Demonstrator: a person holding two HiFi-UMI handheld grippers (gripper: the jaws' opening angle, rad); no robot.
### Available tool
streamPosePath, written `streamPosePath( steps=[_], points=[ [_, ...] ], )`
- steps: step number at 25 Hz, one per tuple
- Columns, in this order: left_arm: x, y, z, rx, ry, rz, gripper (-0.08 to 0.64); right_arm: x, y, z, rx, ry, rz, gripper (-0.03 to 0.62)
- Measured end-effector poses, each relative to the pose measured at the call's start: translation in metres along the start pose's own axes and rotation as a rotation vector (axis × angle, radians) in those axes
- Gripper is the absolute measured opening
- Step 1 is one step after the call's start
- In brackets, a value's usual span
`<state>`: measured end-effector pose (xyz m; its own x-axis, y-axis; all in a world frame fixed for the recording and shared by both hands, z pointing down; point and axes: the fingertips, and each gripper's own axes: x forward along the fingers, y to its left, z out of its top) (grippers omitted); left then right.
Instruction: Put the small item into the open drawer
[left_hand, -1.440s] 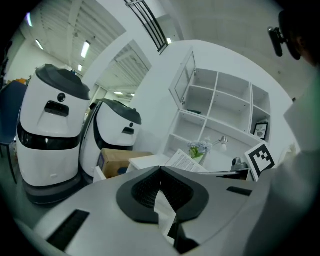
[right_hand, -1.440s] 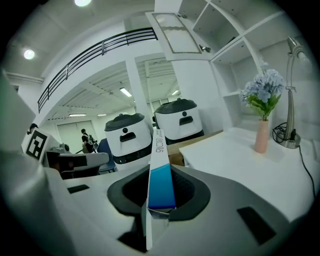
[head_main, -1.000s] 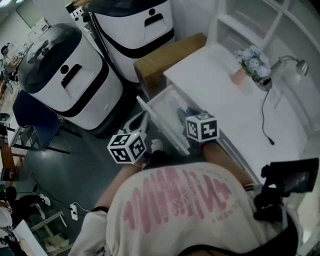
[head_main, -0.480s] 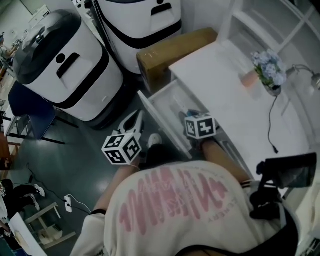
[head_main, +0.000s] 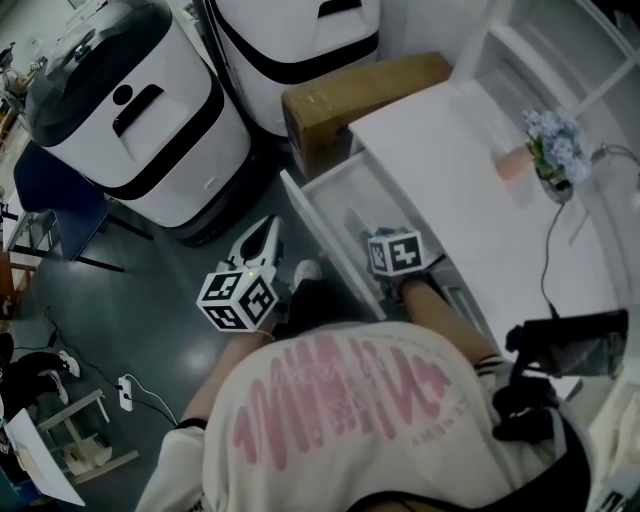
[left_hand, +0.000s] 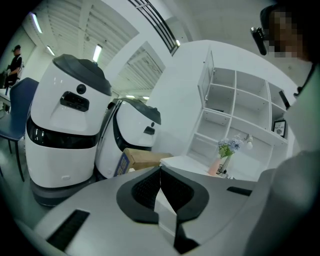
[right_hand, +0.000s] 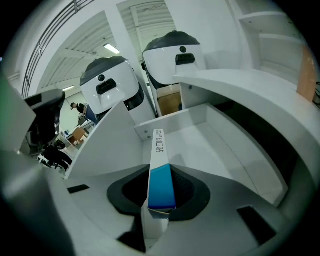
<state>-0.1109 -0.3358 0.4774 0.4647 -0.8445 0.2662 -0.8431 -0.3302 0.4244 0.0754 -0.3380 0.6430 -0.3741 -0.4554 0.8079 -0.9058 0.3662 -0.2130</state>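
Note:
The small item is a slim white box with a blue end (right_hand: 161, 165). My right gripper (right_hand: 159, 186) is shut on its blue end. The box points into the open white drawer (right_hand: 210, 145), low over its floor. In the head view the right gripper (head_main: 368, 228) reaches down into the drawer (head_main: 303, 215), which is pulled out of the white desk (head_main: 450, 170); its marker cube hides the box. My left gripper (head_main: 262, 236) hangs outside the drawer's front panel, to its left, over the dark floor. Its jaws (left_hand: 160, 182) meet, with nothing between them.
Two large white-and-black machines (head_main: 130, 110) (head_main: 300, 40) stand beyond the drawer, with a cardboard box (head_main: 350, 100) against the desk's end. A vase of flowers (head_main: 550, 150) and a cable (head_main: 548, 260) are on the desk. The person's torso fills the head view's bottom.
The right gripper has sunk deeper into the drawer with the box. The left gripper has drifted a little lower and leftward beside the drawer front.

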Motion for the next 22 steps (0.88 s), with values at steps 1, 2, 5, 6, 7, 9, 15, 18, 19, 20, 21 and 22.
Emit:
streamPosePath(
  steps=[1,2,5,6,7,9,15,18,19,20,21,22],
  points=[
    [0.0,0.0,0.0,0.0,0.001,0.0,0.031,0.002,-0.002,-0.003,0.001,0.014,-0.001,0.087],
    [0.0,0.0,-0.001,0.0,0.002,0.001,0.031,0.004,-0.003,-0.006,0.001,0.027,-0.001,0.087],
    [0.0,0.002,-0.001,-0.001,0.005,0.002,0.031,0.01,-0.005,-0.011,0.007,0.05,0.0,0.087],
    [0.0,0.003,-0.001,-0.001,0.005,0.003,0.031,0.013,-0.005,-0.012,0.009,0.052,0.001,0.087],
    [0.0,0.004,-0.001,-0.001,0.005,0.003,0.031,0.015,-0.005,-0.012,0.01,0.053,0.002,0.087],
    [0.0,0.005,-0.002,-0.003,0.005,0.0,0.031,0.019,-0.006,-0.014,0.008,0.059,0.002,0.089],
    [-0.002,0.006,0.0,0.003,-0.001,-0.004,0.031,0.028,-0.009,-0.022,0.014,0.08,0.005,0.091],
    [-0.003,0.009,-0.001,0.005,-0.003,0.007,0.031,0.031,-0.009,-0.023,0.019,0.078,0.009,0.091],
    [-0.004,0.009,-0.002,0.006,-0.001,0.01,0.031,0.031,-0.01,-0.024,0.021,0.078,0.009,0.092],
    [-0.004,0.01,-0.002,0.006,0.0,0.013,0.031,0.032,-0.01,-0.024,0.023,0.077,0.009,0.092],
    [-0.005,0.011,-0.003,0.005,0.001,0.015,0.031,0.033,-0.009,-0.024,0.023,0.078,0.01,0.092],
    [-0.005,0.012,-0.003,0.003,0.001,0.018,0.031,0.034,-0.009,-0.024,0.022,0.079,0.01,0.092]
  ],
)
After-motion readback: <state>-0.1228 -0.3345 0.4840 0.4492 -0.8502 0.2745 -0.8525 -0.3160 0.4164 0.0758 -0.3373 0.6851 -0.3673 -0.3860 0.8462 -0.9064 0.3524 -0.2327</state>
